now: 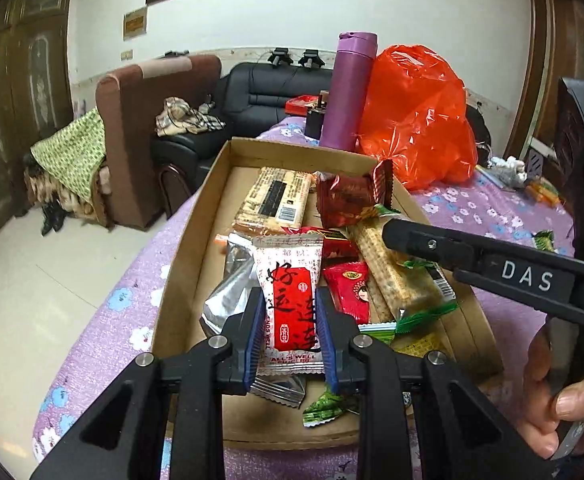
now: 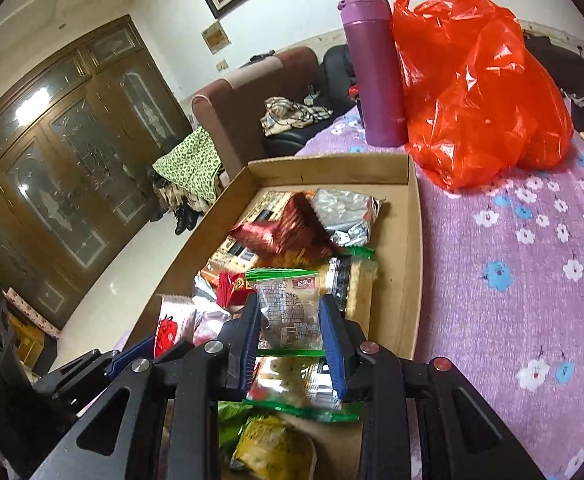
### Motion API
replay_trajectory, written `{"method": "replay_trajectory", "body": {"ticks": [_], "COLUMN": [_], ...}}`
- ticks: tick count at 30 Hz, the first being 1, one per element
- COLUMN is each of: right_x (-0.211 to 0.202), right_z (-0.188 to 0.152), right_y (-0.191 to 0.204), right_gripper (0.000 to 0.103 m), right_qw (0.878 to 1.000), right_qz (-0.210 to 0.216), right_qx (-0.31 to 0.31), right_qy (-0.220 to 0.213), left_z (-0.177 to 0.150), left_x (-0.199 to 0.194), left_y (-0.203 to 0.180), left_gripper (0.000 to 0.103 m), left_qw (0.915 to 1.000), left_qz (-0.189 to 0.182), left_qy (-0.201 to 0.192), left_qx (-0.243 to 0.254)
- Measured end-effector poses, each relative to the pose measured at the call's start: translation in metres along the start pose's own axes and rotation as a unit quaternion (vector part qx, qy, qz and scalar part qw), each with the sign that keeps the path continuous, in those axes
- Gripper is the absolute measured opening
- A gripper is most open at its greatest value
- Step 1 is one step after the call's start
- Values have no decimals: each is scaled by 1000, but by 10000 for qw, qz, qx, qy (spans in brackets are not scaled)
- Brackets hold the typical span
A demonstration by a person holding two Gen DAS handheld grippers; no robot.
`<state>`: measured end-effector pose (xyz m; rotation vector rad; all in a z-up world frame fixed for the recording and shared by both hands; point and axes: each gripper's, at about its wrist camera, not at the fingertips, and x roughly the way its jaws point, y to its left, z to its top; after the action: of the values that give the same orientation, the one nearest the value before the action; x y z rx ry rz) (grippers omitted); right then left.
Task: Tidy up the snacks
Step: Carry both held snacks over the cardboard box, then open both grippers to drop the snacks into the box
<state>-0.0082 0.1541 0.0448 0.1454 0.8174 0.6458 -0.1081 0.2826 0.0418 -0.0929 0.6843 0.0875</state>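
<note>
While both grippers hang over the box, each has a snack pinched: left gripper w/ jaws pressed on a white-red packet, held upright betw. the blue pads; right gripper w/ jaws clamped on a clear green-edged packet. Past & below the jaws, more snacks lie heaped in the box, incl. a dark red packet & a cracker pack. Beyond the box's far wall: purple bottle beside an orange bag on the floral cloth.

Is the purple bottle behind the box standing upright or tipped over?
Upright. The purple bottle stands on its base on the flowered tablecloth, cap on top, between the cardboard box and the orange plastic bag.
</note>
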Motion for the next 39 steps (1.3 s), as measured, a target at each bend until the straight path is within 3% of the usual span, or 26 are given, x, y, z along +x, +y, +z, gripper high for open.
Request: {"method": "replay_trajectory", "body": {"ticks": [8,11,14,22,31,35,39], "right_x": [-5,-8,-14,-26,-67,-102,-138], "right_z": [-8,-8,-7,2,17,20,15], "right_y": [5,2,0,-20,-49,-79,-130], "right_gripper": [35,36,39,40,40,40,40], "right_qw": [9990,9986,9973,9940,9913,9909,9899], "right_qz": [96,324,568,902,757,452,-34], "right_qx": [-367,-334,-318,329,972,1117,1283], "right_qy": [-235,-250,-348,-514,-471,-603,-609], "left_z": [1,1,0,1,0,7,12], "left_x": [6,5,2,0,-14,-32,-49], "left_y": [-5,-8,-8,-12,-16,-32,-58], "left_gripper": [26,30,47,59,61,62,70], "left_qw": [9996,9995,9994,9990,9987,9982,9974], "left_qz": [214,247,294,393,415,285,-51], "left_qy": [130,120,38,-21,-229,-444,-574], "left_qx": [104,147,157,205,190,288,440]}}
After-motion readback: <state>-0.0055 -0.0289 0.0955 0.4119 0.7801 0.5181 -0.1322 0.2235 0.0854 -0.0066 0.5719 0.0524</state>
